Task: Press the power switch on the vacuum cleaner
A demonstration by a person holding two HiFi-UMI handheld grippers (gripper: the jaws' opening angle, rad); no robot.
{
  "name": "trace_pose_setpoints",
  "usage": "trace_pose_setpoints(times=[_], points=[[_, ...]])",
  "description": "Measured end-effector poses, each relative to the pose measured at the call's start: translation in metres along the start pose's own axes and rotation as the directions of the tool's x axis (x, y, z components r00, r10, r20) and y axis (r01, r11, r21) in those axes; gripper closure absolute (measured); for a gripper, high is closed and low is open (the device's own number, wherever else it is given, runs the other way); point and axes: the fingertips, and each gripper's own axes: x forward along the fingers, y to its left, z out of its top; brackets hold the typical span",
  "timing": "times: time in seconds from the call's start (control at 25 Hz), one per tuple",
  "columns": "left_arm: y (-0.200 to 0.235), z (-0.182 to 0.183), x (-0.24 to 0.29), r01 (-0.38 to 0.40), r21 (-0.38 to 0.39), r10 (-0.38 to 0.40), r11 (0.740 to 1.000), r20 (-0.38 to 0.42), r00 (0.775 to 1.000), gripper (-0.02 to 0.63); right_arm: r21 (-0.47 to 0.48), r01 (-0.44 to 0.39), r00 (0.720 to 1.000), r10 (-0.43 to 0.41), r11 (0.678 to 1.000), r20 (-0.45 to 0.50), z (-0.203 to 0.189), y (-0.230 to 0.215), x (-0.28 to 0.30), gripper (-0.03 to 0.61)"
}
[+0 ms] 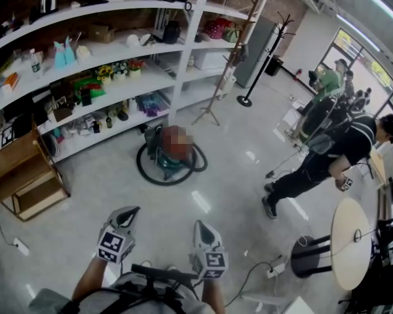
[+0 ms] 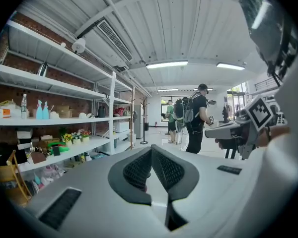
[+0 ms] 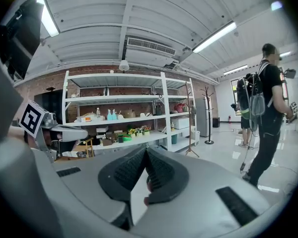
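The vacuum cleaner (image 1: 165, 154) stands on the floor in front of the white shelving; it has a teal-green body with a black hose (image 1: 144, 171) coiled around it. A blurred patch covers its top, so no switch shows. Both grippers are low in the head view, well short of the vacuum and held up off the floor. My left gripper (image 1: 130, 210) is shut with nothing in it, jaws meeting at the tips (image 2: 151, 150). My right gripper (image 1: 201, 226) is shut and empty too (image 3: 145, 150). Neither gripper view shows the vacuum.
Long white shelves (image 1: 118, 93) with small items run along the back left. A wooden stepped crate (image 1: 26, 178) stands at the left. A person in black (image 1: 327, 159) walks at the right, near a round table (image 1: 350, 241), a black stool (image 1: 308, 254) and a floor cable (image 1: 249, 277).
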Motion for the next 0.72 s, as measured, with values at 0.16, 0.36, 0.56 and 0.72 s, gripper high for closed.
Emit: trace_pose_setpoints(times=[0.16,0.36,0.56,0.72], points=[[0.003,-0.004,0.004,0.022,0.000,-0.022,1.000,-0.004,1.000,0.606,0.000,0.021,1.000,-0.021,1.000,-0.001,-0.002,0.001,0.002,0.571],[0.005,-0.001,0.014,0.036,0.004,-0.036,0.999,-0.001,0.999,0.606,-0.016,0.041,0.999,-0.041,0.999,0.000,-0.002,-0.009,0.011,0.571],[0.013,-0.003,0.033,0.027,-0.003,-0.027,1.000,-0.020,0.999,0.606,-0.006,0.024,1.000,-0.024,1.000,-0.011,0.002,-0.017,0.031,0.571],[0.015,0.002,0.055,0.031,0.003,-0.031,1.000,-0.020,0.999,0.606,0.002,0.018,1.000,-0.018,1.000,-0.012,0.009,-0.032,0.049,0.571]])
